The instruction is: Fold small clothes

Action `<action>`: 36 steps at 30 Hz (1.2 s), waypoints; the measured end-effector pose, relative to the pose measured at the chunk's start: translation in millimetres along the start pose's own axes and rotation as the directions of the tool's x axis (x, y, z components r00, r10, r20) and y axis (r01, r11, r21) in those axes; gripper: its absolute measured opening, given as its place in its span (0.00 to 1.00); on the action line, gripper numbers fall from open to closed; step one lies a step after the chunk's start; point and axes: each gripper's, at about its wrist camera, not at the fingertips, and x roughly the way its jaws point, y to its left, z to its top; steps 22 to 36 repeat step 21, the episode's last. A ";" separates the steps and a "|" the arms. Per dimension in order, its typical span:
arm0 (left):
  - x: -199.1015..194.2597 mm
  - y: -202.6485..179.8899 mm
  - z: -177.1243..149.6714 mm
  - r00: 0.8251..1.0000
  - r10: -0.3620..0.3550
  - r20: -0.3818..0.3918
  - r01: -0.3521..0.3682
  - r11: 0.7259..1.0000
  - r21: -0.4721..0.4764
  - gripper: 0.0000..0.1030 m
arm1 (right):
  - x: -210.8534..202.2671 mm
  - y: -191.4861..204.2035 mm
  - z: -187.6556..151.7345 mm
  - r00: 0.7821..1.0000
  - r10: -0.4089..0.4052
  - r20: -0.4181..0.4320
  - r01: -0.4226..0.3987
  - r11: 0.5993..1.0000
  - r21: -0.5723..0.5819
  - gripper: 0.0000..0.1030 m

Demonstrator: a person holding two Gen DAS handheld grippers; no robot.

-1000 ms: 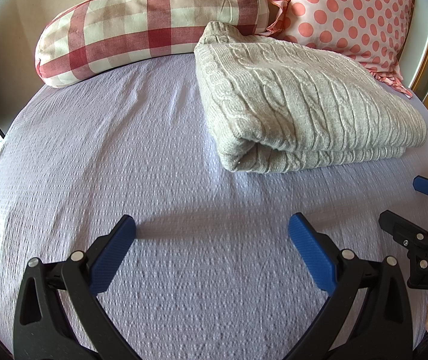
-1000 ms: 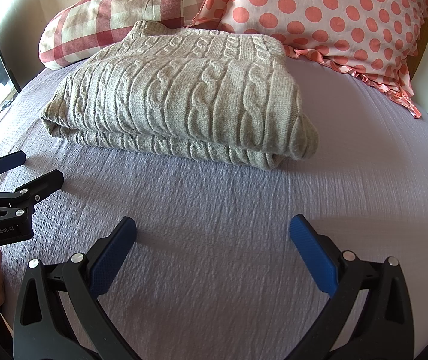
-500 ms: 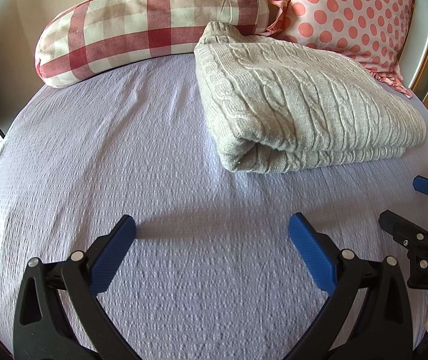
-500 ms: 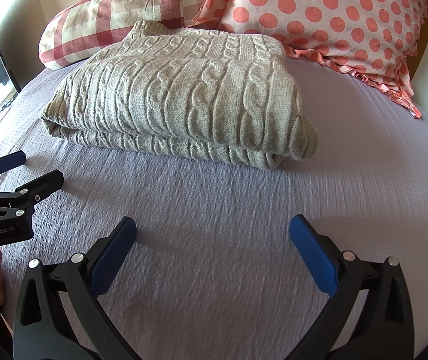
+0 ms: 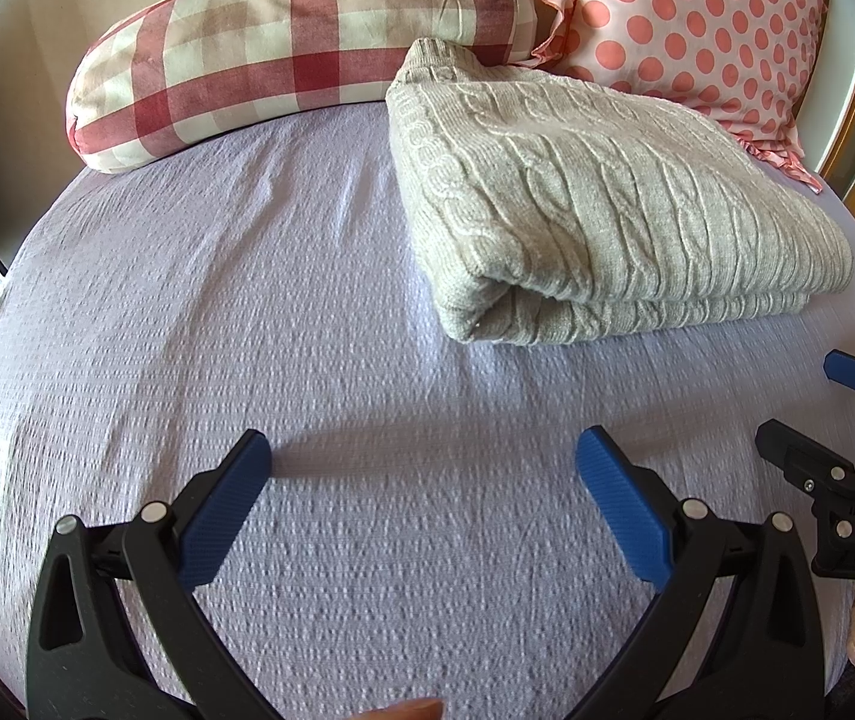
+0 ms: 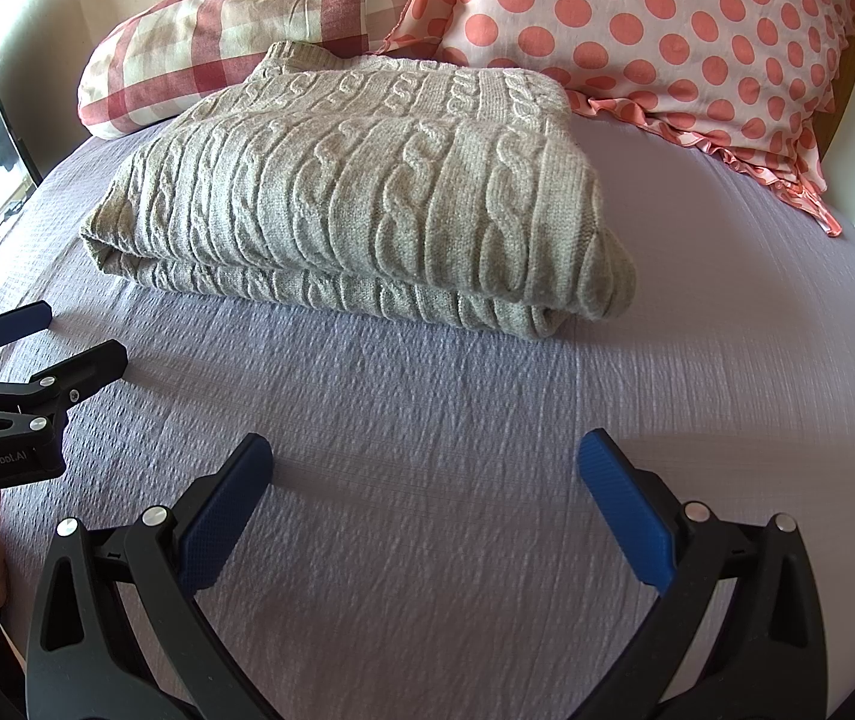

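The left tongs stand wide open over the lavender bed sheet, their blue pads spread far apart with nothing between them and no cloth touching either one. The right tongs are spread just as wide, likewise empty, hovering over bare sheet near the foot-side part of the bed. Each pair shows at the edge of the other's view: the right tongs at the right border, the left tongs at the left border, both apart from the garment.

The grey cable-knit sweater lies folded into a thick rectangle toward the head of the bed, its far edge resting against the red checked pillow and the pink polka-dot pillow. Its rolled fold faces the tongs, well apart from them.
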 end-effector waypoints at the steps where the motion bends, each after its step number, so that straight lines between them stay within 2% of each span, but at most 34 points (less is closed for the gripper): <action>1: 0.3 0.3 0.8 1.000 -0.002 -0.008 0.002 1.000 0.001 0.98 | 0.0 0.0 0.0 1.000 0.000 0.000 0.000 1.000 0.000 0.99; 11: 3.5 0.1 2.8 0.999 -0.007 -0.038 0.007 1.000 0.009 0.98 | 0.1 0.1 -0.1 1.000 0.000 0.000 0.000 1.000 0.000 0.99; 36: 2.8 -0.9 0.2 1.000 -0.005 -0.020 0.005 1.000 0.005 0.98 | 0.1 0.0 -0.2 1.000 0.000 0.000 0.000 1.000 0.000 0.99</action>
